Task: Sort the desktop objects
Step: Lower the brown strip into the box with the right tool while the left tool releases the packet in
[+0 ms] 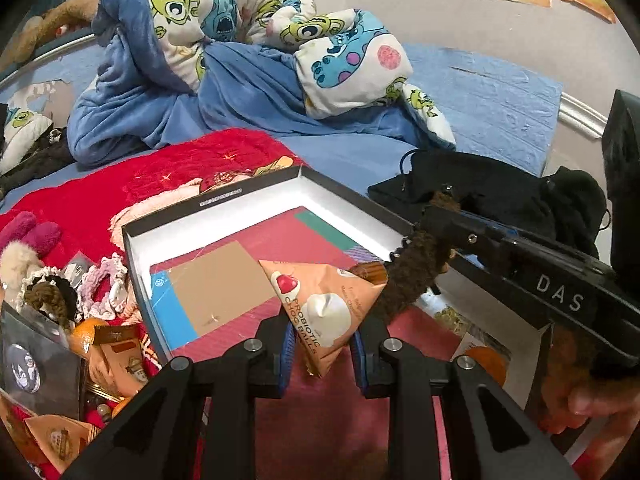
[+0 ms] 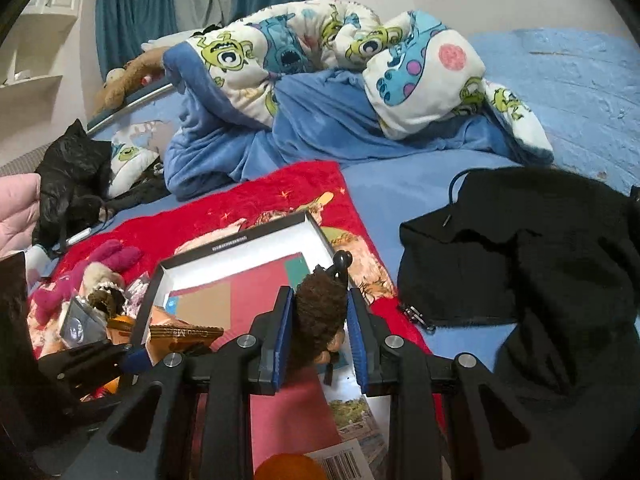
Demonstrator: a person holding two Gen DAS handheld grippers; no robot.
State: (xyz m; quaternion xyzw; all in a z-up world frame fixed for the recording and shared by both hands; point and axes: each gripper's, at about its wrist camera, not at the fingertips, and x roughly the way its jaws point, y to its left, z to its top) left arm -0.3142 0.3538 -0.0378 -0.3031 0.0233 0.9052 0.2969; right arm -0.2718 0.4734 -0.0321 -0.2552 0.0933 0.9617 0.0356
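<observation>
My left gripper (image 1: 322,356) is shut on an orange "Probiotic Choc Balls" snack packet (image 1: 320,312), held just above the near end of a shallow black-rimmed box (image 1: 224,200) lined with red, brown and blue cards. My right gripper (image 2: 320,320) is shut on a brown fuzzy plush piece (image 2: 320,304) with a black clip at its top. In the left wrist view the right gripper (image 1: 436,220) reaches in from the right, and the plush piece (image 1: 404,280) hangs over the box's right rim. In the right wrist view the left gripper (image 2: 132,356) shows at lower left with the packet (image 2: 184,338), beside the box (image 2: 240,240).
Left of the box lies a heap of scrunchies (image 1: 104,284), snack packets, oranges (image 1: 88,328) and pink plush (image 2: 116,260) on a red blanket (image 1: 160,176). A black garment (image 2: 520,260) lies to the right. A monster-print duvet (image 1: 240,40) is bunched behind. Another orange (image 2: 288,468) sits near.
</observation>
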